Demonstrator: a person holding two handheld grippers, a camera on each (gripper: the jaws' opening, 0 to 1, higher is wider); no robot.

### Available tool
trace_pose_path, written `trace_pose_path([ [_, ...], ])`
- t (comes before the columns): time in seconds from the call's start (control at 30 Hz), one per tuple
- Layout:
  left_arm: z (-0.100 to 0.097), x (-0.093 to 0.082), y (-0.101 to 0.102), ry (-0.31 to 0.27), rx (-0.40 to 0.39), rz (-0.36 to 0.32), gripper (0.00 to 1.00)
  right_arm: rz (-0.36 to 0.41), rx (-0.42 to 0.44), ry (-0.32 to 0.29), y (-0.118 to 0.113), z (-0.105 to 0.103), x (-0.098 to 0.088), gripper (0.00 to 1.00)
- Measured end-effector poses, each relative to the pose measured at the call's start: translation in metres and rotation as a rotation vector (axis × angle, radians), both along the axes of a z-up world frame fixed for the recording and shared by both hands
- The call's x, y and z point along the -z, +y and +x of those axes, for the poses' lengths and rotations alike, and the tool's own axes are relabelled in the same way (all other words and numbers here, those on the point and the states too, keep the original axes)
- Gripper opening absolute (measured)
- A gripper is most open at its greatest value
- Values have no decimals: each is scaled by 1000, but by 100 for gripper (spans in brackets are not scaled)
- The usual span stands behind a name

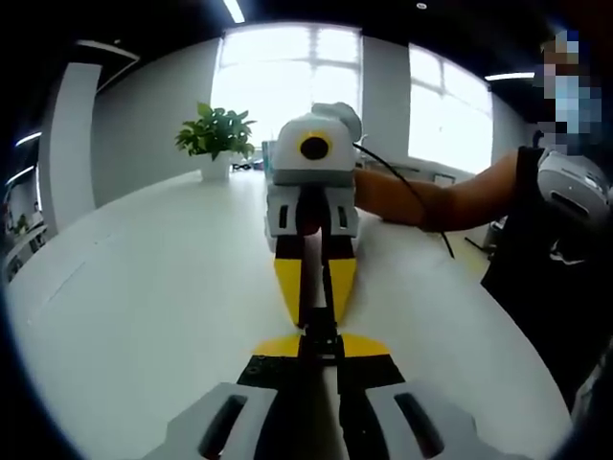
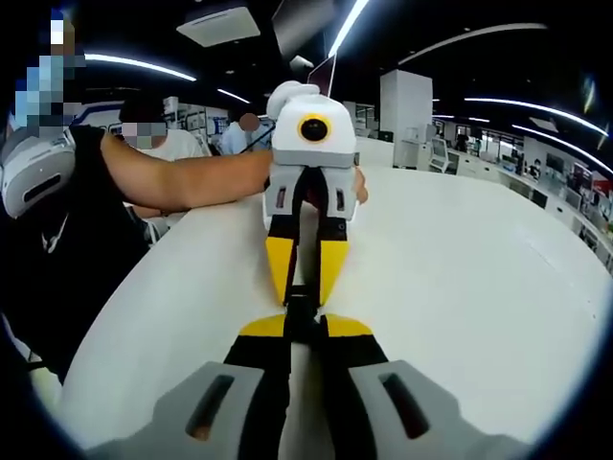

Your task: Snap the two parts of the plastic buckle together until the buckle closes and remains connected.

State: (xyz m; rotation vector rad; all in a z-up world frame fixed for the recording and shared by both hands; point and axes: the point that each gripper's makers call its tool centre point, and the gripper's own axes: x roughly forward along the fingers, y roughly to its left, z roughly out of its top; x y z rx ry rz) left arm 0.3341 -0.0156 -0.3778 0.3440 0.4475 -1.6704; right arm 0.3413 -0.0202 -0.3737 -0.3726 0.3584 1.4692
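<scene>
In the left gripper view, the left gripper [image 1: 320,347] rises from the bottom edge with its two yellow-tipped jaws drawn in close, pinching a thin black piece of the plastic buckle [image 1: 320,331] between the tips. Straight ahead of those tips, nose to nose with them, the right gripper [image 1: 315,311] points back at the camera; its jaws are likewise nearly closed around a dark strip running down between them, which meets the buckle just beyond the left gripper's tips. Whether the two buckle halves are fully latched cannot be told. Behind the right gripper a person's forearm [image 1: 431,199] reaches in from the right. Both grippers sit low over a white table [image 1: 144,307], and a potted plant [image 1: 217,136] stands at its far edge, ahead and to the left. In the right gripper view, the right gripper [image 2: 305,326] comes up from the bottom with jaws close together, clamped on the black buckle [image 2: 303,309] at its tips. The left gripper [image 2: 306,292] faces it directly ahead, jaws narrowly set on the buckle's other end, tips almost touching the right gripper's. A person's arm [image 2: 182,177] extends from the left behind it, across the white table [image 2: 460,278].
</scene>
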Motion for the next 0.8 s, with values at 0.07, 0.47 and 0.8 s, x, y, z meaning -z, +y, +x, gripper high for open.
trace_pose_path([
  [0.07,0,0,-1,-8,-5,5,8,-3,4,4,0,0,0,9],
  [0.47,8,1,-8,3,-59,-5,8,-12,48,9,-1,5,5,8],
  [0.8,10,1,-9,-5,-61,-9,9,5,46,12,-1,7,5,9],
])
